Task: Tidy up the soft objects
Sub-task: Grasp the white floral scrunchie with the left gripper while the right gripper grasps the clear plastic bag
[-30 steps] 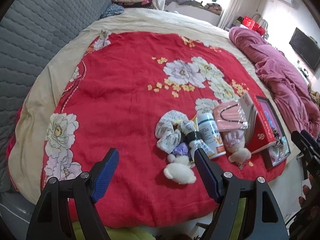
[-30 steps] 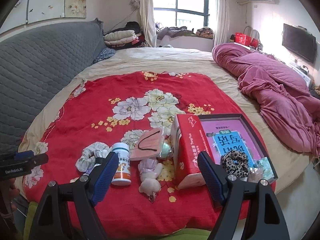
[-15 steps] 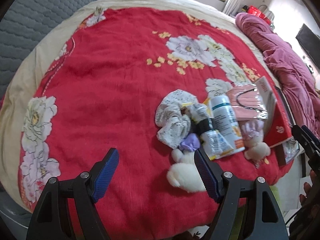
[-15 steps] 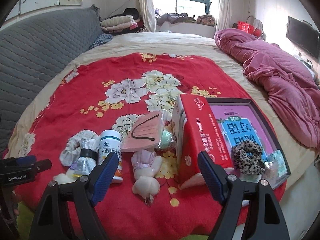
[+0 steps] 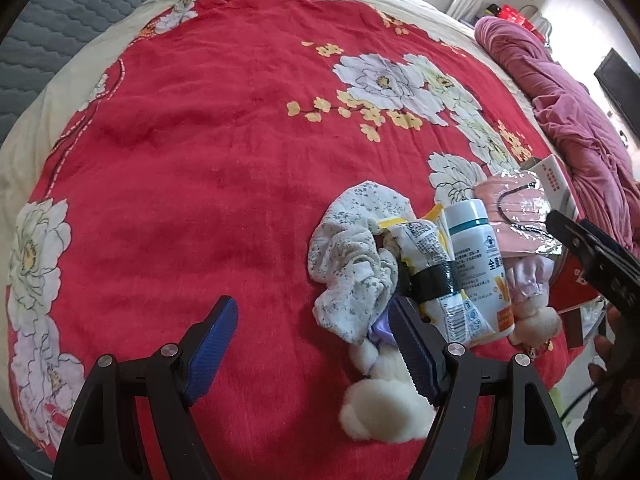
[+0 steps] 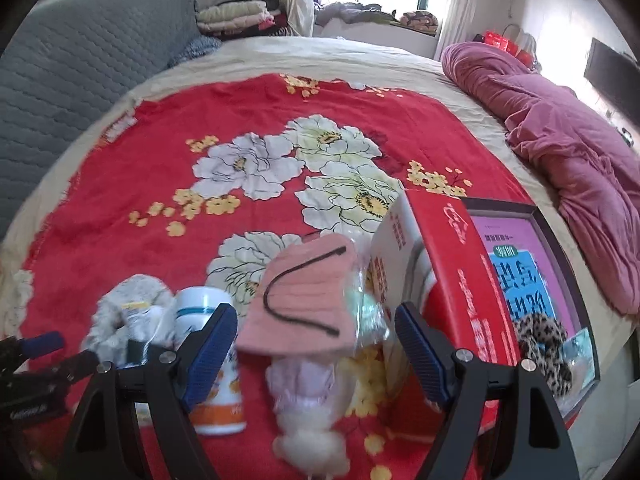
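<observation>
A pile lies near the front edge of the red flowered blanket (image 5: 200,152). In the left wrist view I see a floral scrunchie (image 5: 352,264), a cream plush toy (image 5: 380,412) and a second plush with a lilac cap (image 5: 532,292). My left gripper (image 5: 314,356) is open, its right finger over the first plush. In the right wrist view my right gripper (image 6: 316,348) is open above the lilac-capped plush (image 6: 308,412) and a pink face mask in clear wrap (image 6: 308,300). A leopard scrunchie (image 6: 540,340) lies on a framed box.
A white pill bottle (image 5: 476,268) and a snack packet (image 5: 432,276) lie in the pile. A red tissue box (image 6: 440,272) stands beside the framed box (image 6: 520,240). A purple duvet (image 6: 560,128) is at the right; a grey headboard (image 6: 80,60) at the left.
Both grippers have moved forward and down toward the pile, which looms larger. Both stay open. Nothing on the blanket has moved.
</observation>
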